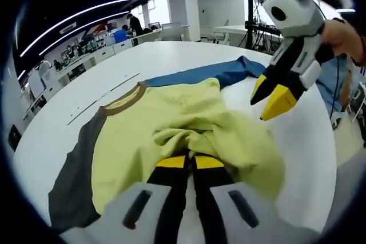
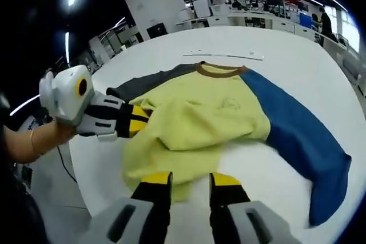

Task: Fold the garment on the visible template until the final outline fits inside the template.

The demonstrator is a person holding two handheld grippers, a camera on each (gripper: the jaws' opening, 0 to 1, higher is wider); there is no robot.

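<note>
Here, left tool [image 1: 190,161] clenched on bunched shirt [image 1: 171,124], tips half buried; right tool [image 2: 191,180] released.

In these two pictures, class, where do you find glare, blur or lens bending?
Left gripper view: the fisheye bends the white table edge into a curve, and ceiling strip lights glare as arcs. Right gripper view: the yellow garment is sharp, its blue sleeve end softens near the rim, and a ceiling light flares top left.
</note>
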